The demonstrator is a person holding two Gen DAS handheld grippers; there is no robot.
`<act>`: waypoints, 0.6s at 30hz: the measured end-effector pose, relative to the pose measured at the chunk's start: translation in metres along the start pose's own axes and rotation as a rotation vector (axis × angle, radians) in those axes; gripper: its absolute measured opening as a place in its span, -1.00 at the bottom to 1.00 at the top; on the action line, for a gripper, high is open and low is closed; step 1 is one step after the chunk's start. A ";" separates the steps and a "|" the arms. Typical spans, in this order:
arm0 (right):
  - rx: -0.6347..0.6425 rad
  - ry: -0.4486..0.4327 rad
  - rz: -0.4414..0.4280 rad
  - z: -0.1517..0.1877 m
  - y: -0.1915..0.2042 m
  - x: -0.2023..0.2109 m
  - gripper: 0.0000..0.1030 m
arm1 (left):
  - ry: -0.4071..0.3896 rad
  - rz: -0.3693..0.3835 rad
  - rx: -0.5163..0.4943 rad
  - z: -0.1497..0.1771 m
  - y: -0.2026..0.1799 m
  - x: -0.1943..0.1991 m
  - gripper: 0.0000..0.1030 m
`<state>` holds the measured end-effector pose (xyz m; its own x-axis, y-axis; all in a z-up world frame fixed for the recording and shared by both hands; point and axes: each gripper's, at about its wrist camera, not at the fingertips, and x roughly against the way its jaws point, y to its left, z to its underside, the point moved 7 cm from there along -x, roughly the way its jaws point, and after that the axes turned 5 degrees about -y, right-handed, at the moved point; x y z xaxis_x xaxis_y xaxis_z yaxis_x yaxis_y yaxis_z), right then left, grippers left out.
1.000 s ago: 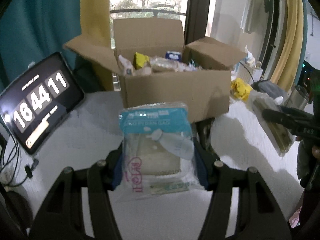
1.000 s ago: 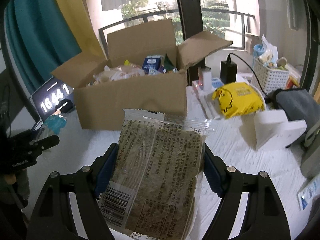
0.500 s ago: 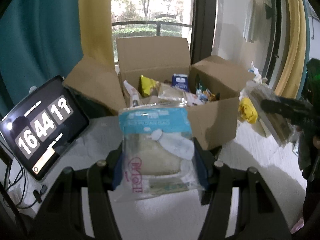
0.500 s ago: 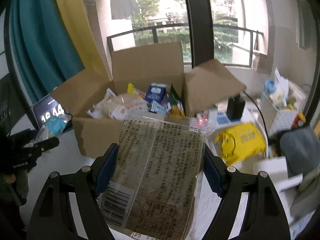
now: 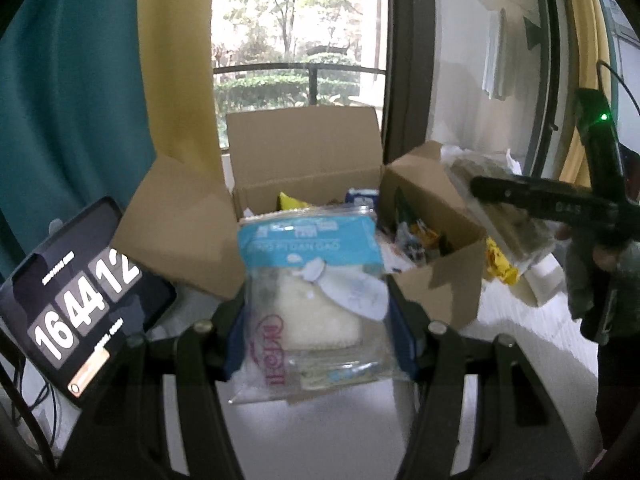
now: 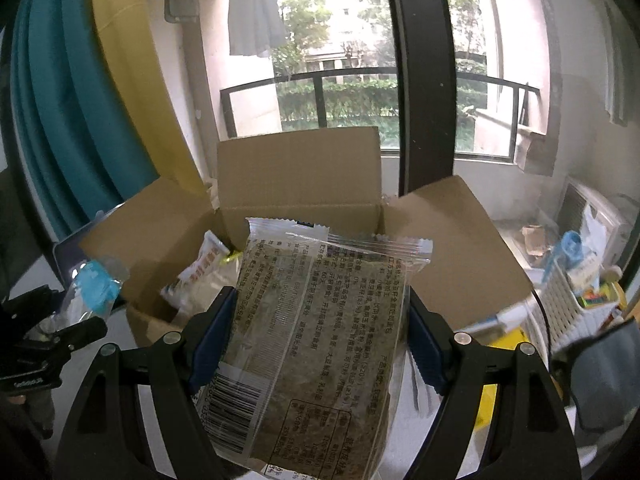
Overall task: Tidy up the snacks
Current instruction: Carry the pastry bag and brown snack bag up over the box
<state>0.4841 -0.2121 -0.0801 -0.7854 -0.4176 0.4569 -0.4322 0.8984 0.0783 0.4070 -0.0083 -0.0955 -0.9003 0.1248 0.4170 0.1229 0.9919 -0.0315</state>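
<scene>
An open cardboard box [image 5: 304, 164] [image 6: 298, 174] with several snack packs inside stands on the white table. My left gripper [image 5: 316, 336] is shut on a clear cake packet with a blue top [image 5: 310, 280], held in the air just in front of the box's near wall. My right gripper [image 6: 318, 332] is shut on a flat brown bread packet with printed text [image 6: 320, 312], raised over the box's near edge. The right gripper [image 5: 548, 206] with its packet shows at the right of the left wrist view. The left gripper [image 6: 48, 340] with its blue packet shows at the left of the right wrist view.
A tablet showing a clock [image 5: 76, 300] leans at the left of the box. A yellow packet [image 5: 498, 264] lies right of the box, and a white basket of small items [image 6: 576, 300] stands further right. Teal and yellow curtains and a window are behind.
Both grippers have risen and come closer to the box with their packets still held. The box's inside now shows more from above.
</scene>
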 end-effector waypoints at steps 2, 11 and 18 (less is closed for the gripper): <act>0.002 -0.001 -0.001 -0.006 0.001 -0.011 0.59 | -0.006 -0.007 0.010 -0.005 0.004 -0.006 0.17; 0.001 -0.010 -0.012 -0.024 0.002 -0.043 0.59 | -0.032 -0.031 0.055 -0.025 0.016 -0.032 0.17; 0.045 0.019 0.006 -0.030 0.000 -0.082 0.63 | -0.022 -0.043 0.067 -0.036 0.023 -0.059 0.17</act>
<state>0.5620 -0.1742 -0.0915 -0.7795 -0.4095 0.4741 -0.4475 0.8936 0.0361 0.4781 0.0060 -0.0885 -0.9130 0.0823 0.3996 0.0567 0.9955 -0.0754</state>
